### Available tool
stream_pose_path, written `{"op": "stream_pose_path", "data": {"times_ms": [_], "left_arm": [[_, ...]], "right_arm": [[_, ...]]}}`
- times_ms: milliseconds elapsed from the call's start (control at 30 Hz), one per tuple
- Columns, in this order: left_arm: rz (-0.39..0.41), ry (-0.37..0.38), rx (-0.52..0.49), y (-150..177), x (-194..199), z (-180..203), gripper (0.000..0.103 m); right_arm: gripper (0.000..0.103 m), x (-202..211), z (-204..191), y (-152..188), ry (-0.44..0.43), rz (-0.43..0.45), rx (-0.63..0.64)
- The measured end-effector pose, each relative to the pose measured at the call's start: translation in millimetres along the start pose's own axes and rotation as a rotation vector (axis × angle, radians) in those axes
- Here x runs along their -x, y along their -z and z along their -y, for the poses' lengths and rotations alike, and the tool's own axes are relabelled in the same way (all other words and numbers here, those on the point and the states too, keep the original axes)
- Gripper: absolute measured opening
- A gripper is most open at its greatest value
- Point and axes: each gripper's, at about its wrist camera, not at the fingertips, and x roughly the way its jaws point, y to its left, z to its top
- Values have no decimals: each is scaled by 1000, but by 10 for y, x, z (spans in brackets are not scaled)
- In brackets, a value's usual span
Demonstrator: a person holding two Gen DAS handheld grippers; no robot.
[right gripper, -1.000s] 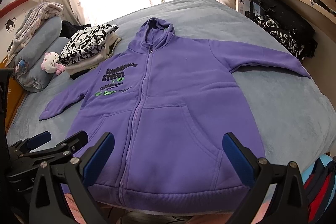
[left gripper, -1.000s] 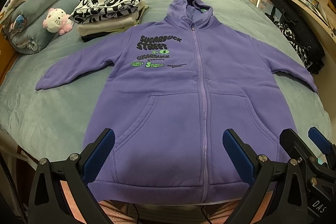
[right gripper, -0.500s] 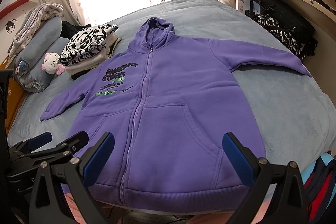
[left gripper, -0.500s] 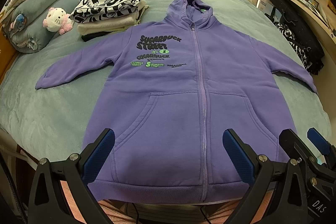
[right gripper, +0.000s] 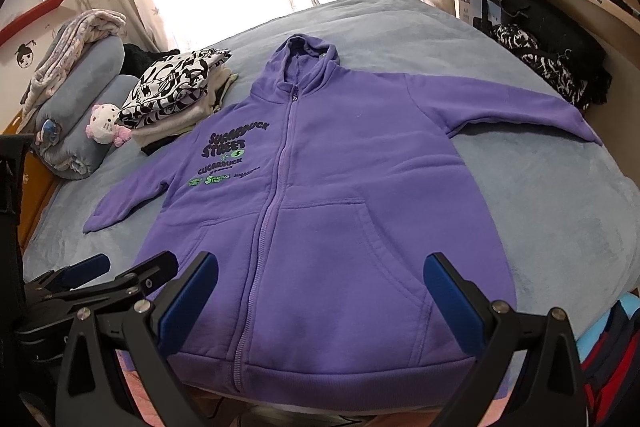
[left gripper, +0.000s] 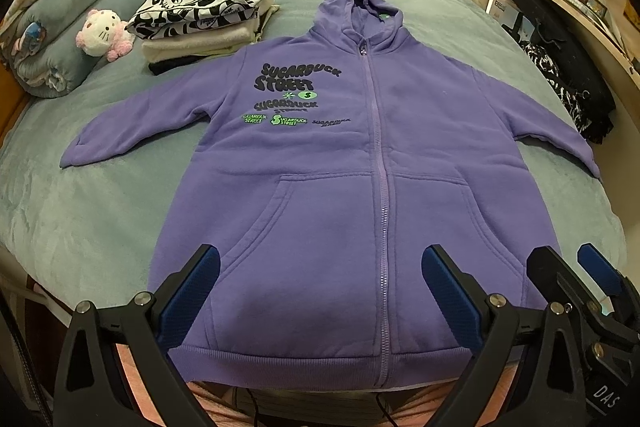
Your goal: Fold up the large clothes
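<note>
**Hoodie flat and untouched: where the first fold could slip**

The purple hoodie [left gripper: 372,195] lies face up, zipped, across the centre of the frame on the grey-blue bed [left gripper: 80,219], sleeves spread toward the left and right edges, hood toward the top. Its ribbed hem [left gripper: 320,363] hangs just over the bed's near edge at the bottom; a hasty pull there could drag the whole garment off. Thick fleece may bunch if only one layer is pinched. The left tongs [left gripper: 318,291] and right tongs [right gripper: 320,291] both gape wide, gripping nothing, low in frame above the hem. The left sleeve ends near the stack of folded clothes [left gripper: 208,15] at upper left, possibly touching it; sweeping that sleeve could topple the stack.
</note>
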Motion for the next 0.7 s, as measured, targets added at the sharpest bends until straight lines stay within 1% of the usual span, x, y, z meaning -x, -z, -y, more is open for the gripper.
{"op": "stream_pose_path", "data": {"times_ms": [233, 400, 700], "left_arm": [[12, -3, -16, -67, -32, 49, 95], [4, 19, -29, -110, -63, 88, 89], [25, 30, -63, -309, -81, 228, 88]], "right_arm": [[103, -48, 37, -15, -6, -3, -13], [103, -66, 62, -32, -11, 2, -13], [103, -44, 130, -244, -14, 30, 3]]}}
